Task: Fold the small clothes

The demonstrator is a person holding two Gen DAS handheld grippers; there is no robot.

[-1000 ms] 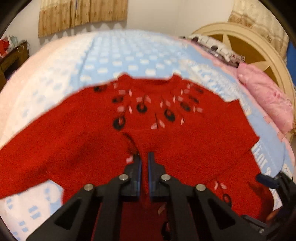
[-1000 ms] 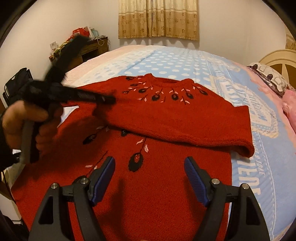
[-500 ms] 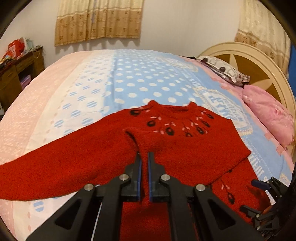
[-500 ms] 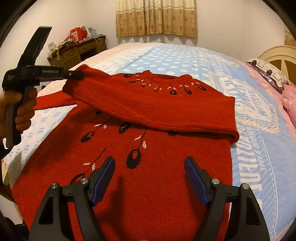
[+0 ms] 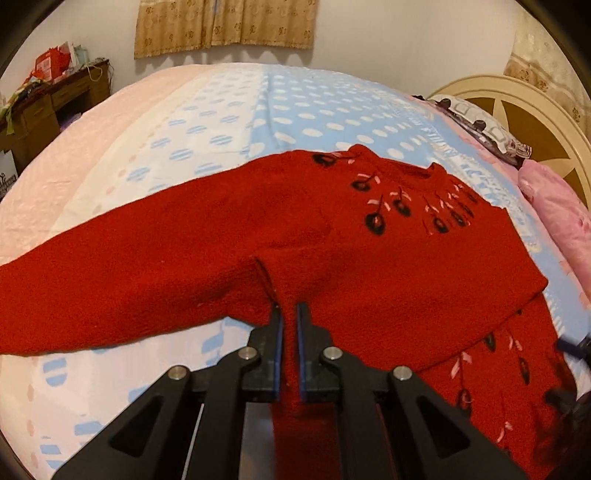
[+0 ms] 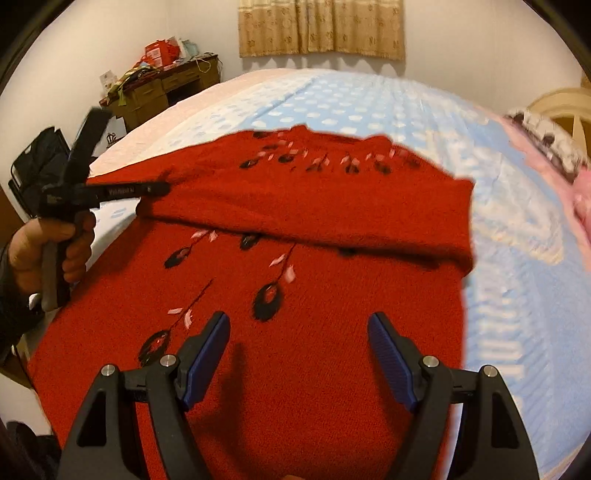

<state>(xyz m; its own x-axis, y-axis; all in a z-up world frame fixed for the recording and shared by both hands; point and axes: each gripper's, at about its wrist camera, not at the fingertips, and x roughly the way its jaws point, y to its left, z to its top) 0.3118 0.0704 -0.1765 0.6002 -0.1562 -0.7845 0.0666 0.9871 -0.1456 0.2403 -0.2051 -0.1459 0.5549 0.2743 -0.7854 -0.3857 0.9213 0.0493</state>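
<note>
Two jaws of the left gripper have just been easing apart, though a fold of the red sweater, laid on the bed, is pinched between them.

From the right wrist, the right gripper is seen spread wide over the sweater's body, nothing held; a sleeve fold seems under way, and release is judged next.

There is one red sweater on one bed, and two grippers, the left gripper and the right gripper. Far right lie two pillows, one pink pillow and one patterned pillow. Far left stands one wooden desk, and one curtain hangs on the far wall.
</note>
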